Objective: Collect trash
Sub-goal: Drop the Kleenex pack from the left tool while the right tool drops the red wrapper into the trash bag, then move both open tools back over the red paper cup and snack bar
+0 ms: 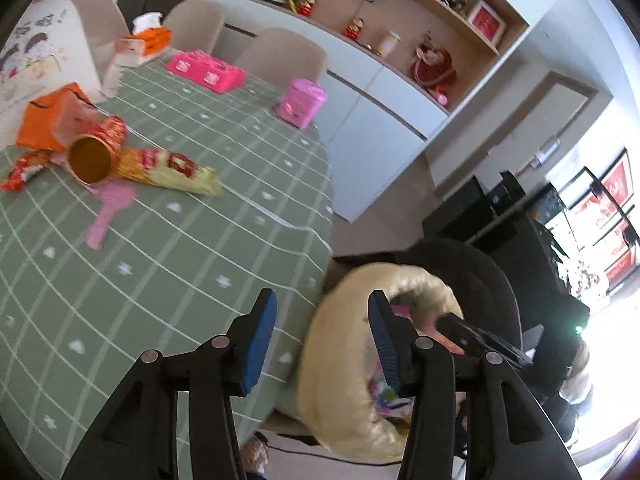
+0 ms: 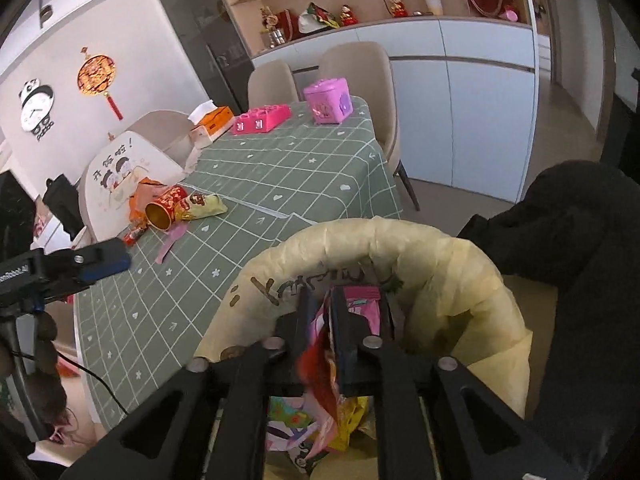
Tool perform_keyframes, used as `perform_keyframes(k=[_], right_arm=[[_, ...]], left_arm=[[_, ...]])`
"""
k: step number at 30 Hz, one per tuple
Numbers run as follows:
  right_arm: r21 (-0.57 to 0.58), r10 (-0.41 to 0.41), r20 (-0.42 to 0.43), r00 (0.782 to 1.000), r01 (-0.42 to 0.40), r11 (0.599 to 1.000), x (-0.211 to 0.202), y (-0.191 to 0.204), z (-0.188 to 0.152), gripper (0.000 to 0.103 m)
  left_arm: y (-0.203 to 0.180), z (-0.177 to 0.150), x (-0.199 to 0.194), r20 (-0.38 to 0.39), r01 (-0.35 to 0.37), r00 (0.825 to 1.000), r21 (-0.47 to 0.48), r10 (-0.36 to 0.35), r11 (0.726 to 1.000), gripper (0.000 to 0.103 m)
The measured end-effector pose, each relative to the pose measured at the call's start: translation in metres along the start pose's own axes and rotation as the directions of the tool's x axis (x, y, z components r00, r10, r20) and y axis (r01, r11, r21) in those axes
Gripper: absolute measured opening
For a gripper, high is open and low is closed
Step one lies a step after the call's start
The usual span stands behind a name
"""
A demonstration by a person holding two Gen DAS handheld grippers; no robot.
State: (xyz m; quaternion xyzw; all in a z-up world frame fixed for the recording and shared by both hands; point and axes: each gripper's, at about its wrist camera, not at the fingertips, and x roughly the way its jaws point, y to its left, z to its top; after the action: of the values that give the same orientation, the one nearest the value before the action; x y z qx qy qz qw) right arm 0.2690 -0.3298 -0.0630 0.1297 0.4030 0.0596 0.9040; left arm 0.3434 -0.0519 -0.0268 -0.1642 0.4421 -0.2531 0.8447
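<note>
Left tongs [image 1: 322, 316]: jaws spread wide with nothing between the blue pads; they hang over the near edge of the table, the right pad in front of the bag's rim.
Right tongs [image 2: 320, 320]: lowered into the mouth of the bag, jaws part-way apart; a red and orange wrapper [image 2: 320, 372] hangs in the narrow gap, and whether the pads press on it I cannot tell.
Trash bag [image 2: 452, 276]: pale yellow, its top rolled down into a thick rim, standing just off the table edge directly under the right tongs and just right of the left tongs; crumpled pink and bright wrappers lie inside.
Table [image 1: 168, 264]: covered with a green checked cloth, ahead and left of both tongs.
Trash left on the table: a red and gold can [image 1: 96, 152] lying on its side with its open end toward the left tongs; a yellow snack packet [image 1: 176, 170] touching it; an orange box [image 1: 50, 120] behind the can; a red wrapper [image 1: 24, 170] to its left; a pink strip [image 1: 108, 212] just in front of it. All lie well ahead and left of the left tongs.
Far end of the table: an orange tissue box [image 1: 146, 40], a flat pink box [image 1: 204, 70] and a pink tin [image 1: 301, 102].
Dark chair [image 2: 580, 260]: right of the bag, touching its rim.
</note>
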Motion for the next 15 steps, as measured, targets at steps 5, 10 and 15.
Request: perform_keyframes(k=[5,10,15], right_arm=[[-0.024,-0.009,0.049,0.999,0.010,1.000,-0.018,0.010,0.011,0.038],[-0.047,-0.051,0.090,0.995,0.055,0.997,-0.028,0.024,0.023,0.041],[-0.038,-0.154,0.117,0.981,0.159,0.987,-0.031,0.027,0.026,0.064]], left_arm=[[0.028,0.011,-0.015,0.062,-0.056,0.996,-0.022,0.058,0.998,0.051],[0.064,0.024,-0.029,0.082,-0.066,0.994,-0.068,0.072,0.995,0.051],[0.095,0.035,-0.037,0.079,-0.053,0.995,-0.110,0.062,0.992,0.052]])
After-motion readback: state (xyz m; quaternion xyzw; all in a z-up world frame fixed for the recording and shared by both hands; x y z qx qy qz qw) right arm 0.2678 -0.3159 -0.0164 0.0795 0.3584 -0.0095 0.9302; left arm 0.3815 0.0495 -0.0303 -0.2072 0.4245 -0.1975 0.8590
